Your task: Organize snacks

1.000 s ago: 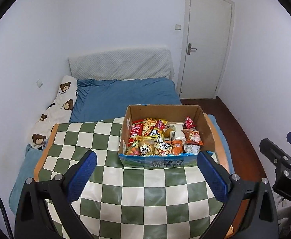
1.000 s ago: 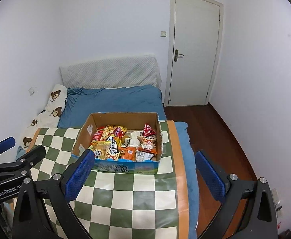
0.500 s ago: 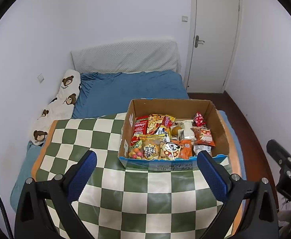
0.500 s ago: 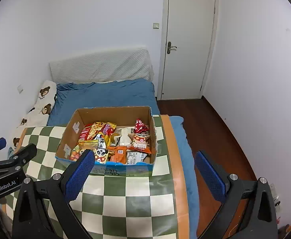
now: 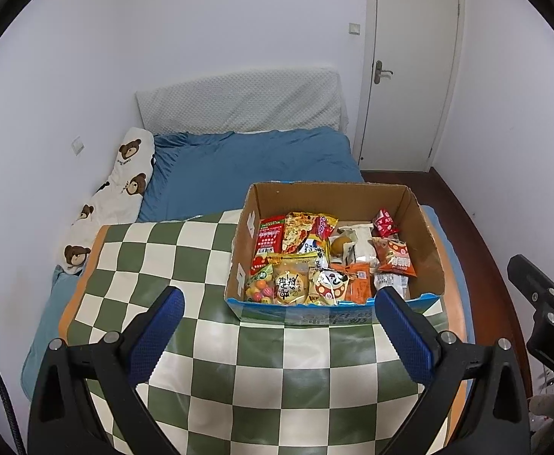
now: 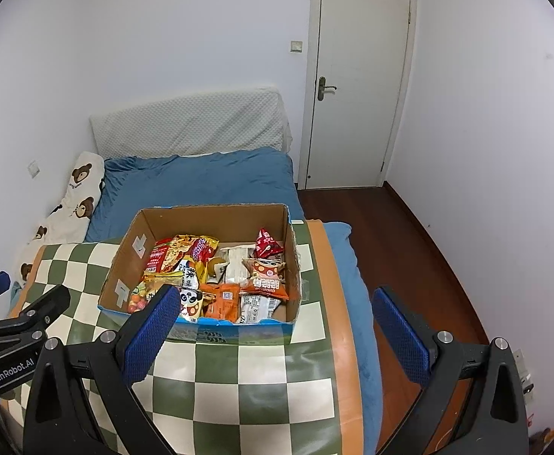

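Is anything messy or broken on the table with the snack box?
Nothing looks spilled or broken. The snack packets lie jumbled and overlapping inside the cardboard box, not sorted yet. The box sits near the right edge of the checkered tablecloth. Both grippers, left and right, are open and empty.
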A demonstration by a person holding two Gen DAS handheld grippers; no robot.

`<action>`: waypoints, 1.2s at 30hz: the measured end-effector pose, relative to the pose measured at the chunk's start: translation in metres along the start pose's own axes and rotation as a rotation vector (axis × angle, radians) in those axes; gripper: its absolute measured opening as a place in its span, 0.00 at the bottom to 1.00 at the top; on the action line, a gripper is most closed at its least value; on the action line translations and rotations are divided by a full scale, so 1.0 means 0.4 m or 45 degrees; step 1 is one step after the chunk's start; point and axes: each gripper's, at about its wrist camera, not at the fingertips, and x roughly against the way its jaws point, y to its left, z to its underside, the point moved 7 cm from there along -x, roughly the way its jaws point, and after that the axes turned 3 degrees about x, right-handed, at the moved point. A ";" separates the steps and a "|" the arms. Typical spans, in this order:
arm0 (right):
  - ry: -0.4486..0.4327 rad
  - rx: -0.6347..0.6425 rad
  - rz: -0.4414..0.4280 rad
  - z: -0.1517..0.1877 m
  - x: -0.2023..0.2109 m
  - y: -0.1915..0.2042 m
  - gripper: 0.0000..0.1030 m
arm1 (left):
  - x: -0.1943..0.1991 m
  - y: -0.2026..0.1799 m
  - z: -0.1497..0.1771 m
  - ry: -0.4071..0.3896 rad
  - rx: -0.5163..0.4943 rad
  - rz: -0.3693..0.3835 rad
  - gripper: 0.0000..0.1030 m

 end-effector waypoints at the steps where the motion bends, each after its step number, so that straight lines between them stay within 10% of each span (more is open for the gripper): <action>1: 0.003 0.001 0.000 0.000 -0.003 0.002 1.00 | -0.002 0.000 0.001 0.002 -0.002 0.000 1.00; 36: 0.020 -0.010 -0.007 0.030 0.004 0.001 1.00 | 0.020 -0.010 -0.008 -0.019 -0.019 0.010 1.00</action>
